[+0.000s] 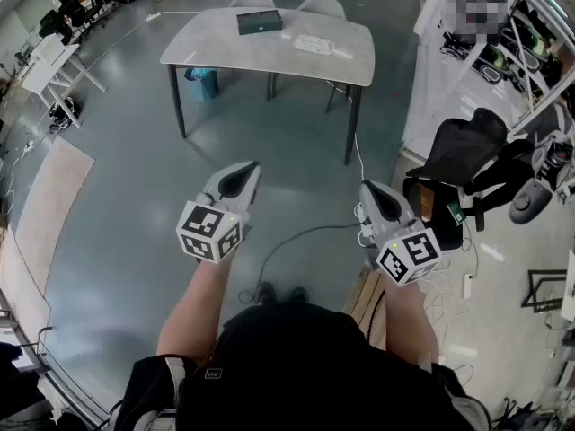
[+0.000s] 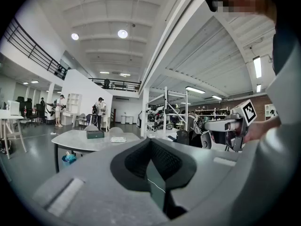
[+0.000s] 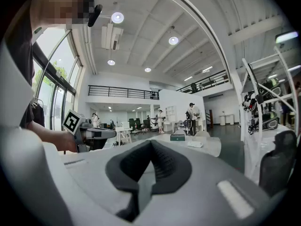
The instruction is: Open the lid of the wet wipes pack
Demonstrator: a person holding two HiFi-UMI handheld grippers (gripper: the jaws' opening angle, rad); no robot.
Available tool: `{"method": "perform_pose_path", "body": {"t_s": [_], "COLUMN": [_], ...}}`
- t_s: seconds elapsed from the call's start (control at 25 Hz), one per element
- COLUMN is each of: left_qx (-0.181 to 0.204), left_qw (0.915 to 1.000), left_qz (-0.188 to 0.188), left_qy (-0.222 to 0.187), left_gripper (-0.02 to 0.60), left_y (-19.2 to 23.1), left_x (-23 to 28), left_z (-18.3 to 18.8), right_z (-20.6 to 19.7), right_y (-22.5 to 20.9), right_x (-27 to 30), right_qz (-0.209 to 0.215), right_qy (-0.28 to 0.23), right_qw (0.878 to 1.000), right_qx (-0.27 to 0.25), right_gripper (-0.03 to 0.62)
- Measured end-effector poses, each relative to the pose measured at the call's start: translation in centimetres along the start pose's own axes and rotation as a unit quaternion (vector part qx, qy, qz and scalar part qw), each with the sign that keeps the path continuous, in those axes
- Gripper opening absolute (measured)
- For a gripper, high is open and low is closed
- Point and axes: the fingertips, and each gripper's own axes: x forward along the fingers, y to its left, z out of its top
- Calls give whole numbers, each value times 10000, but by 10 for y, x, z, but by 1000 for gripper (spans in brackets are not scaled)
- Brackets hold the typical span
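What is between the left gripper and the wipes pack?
In the head view, only bare floor and some tabletop separate the left gripper and the wipes pack.

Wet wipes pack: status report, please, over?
Left gripper shut, empty; right gripper shut, empty. Wet wipes pack lies on the far table, untouched, out of reach. Dark box sits beside it, apart.

both arms reached forward, left gripper [image 1: 241, 180] and right gripper [image 1: 379, 199] held level side by side, jaws closed and empty.
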Motion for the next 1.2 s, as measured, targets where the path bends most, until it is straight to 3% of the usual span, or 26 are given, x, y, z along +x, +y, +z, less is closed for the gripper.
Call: {"method": "perform_pose_path", "body": {"t_s": [0.76,1.2], "left_qx": [-32,-91], "left_qw": [9998,10000], "left_qz": [186,33], "left_qy": [100,3], "left_gripper": [9,9], "left_y": [-28,24], "left_x": [35,109], "left_z": [-9,-12], "right_z": [-12,-25], "right_y": [-48,-88], "right_x": [-32,37], "right_qz": [40,51], "right_qy": [-140,55], "right_qw": [9995,9994], "right_qx": [272,344], "right_gripper": [2,3]}}
